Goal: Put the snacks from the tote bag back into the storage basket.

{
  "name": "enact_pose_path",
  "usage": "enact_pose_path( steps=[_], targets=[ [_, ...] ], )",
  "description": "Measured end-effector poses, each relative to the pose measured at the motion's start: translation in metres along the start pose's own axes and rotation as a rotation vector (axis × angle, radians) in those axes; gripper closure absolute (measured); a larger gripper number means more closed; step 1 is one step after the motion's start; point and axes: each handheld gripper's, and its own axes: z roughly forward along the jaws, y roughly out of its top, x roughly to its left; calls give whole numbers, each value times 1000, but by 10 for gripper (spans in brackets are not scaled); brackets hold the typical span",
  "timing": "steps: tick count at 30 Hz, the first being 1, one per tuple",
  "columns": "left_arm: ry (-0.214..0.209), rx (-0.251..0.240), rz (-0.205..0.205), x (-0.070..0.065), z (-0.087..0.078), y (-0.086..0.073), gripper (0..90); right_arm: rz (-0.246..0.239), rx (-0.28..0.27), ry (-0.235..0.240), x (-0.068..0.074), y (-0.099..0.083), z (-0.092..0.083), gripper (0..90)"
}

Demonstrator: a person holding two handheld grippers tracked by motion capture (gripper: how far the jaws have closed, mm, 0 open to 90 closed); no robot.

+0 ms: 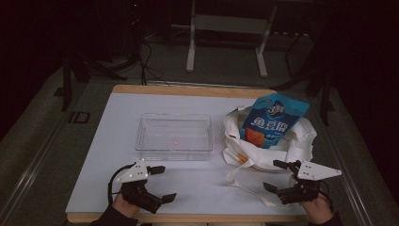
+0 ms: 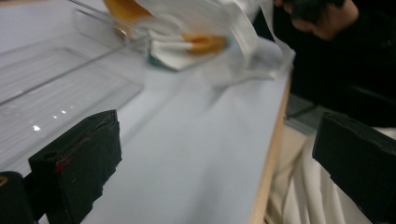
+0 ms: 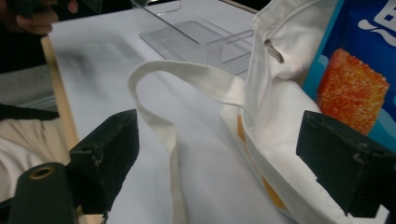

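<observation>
While wide and empty, both grippers — left gripper [image 1: 160,183], right gripper [image 1: 276,176] — seemingly near table edge [image 1: 188,217].

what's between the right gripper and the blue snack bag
The white tote bag, its strap looping toward the right gripper; the blue snack bag sits inside it, per the high view.

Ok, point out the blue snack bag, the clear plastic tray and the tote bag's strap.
blue snack bag [image 1: 273,120], high view, on the middle of its printed front.
clear plastic tray [image 1: 173,148], high view, on its near wall.
strap [image 3: 187,74], right gripper view, on the top of the loop.
</observation>
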Motion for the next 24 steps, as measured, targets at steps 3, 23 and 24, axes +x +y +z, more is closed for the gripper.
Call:
enact_pose_path(
  steps=[3, 23, 24],
  targets=[
    [-7, 27, 22, -1, 2, 3, 15, -7, 22, -10, 1, 2, 1, 132],
    [-45, -51, 75, 2, 23, 49, 16, -68, -41, -9, -5, 19, -15, 133],
    [-47, -52, 74, 3, 25, 50, 16, -65, -43, -9, -6, 19, -15, 133]
  ],
)
